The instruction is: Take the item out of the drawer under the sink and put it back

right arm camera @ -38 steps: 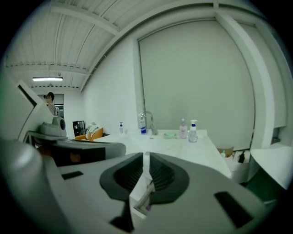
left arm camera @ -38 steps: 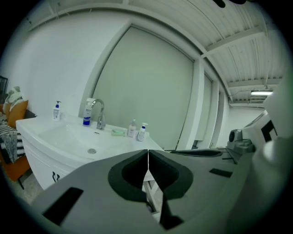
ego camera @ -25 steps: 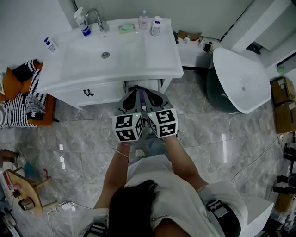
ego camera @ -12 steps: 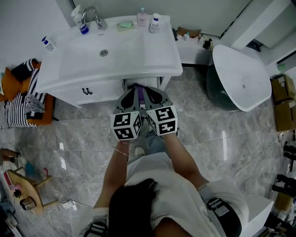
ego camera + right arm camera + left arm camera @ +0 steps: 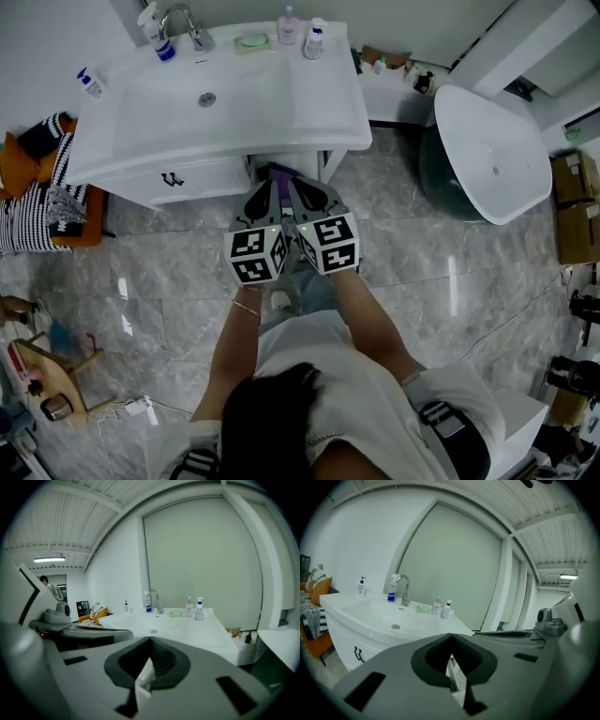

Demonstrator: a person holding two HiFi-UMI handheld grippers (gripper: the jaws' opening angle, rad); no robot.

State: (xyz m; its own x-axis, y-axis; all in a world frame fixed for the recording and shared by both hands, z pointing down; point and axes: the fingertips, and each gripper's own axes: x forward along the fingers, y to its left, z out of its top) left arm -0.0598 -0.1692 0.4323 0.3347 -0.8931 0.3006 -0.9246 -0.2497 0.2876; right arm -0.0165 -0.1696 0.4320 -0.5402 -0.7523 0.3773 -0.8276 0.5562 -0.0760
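Observation:
The white sink cabinet [image 5: 234, 103] stands at the top of the head view, with a shut drawer and its black handle [image 5: 172, 178] at the left front. Under the basin's right half there is a dark gap [image 5: 286, 171]; I cannot tell whether a drawer stands open there. No item from the drawer shows. My left gripper [image 5: 270, 186] and right gripper [image 5: 298, 186] are held side by side just in front of that gap, both shut and empty. The left gripper view shows the left gripper's [image 5: 451, 637] jaws meeting, with the handle [image 5: 358, 654] at the left. The right gripper [image 5: 150, 640] is shut too.
A faucet [image 5: 192, 33], a soap dish and several bottles [image 5: 314, 37] stand along the basin's back edge. A white tub [image 5: 487, 155] is at the right, with cardboard boxes [image 5: 572, 211] beyond it. An orange seat with striped cloth [image 5: 42, 202] is left, a wooden stool [image 5: 52, 375] lower left.
The sink has slid a little up and left in the head view. Both grippers stay together, shut, a touch farther back from the cabinet front.

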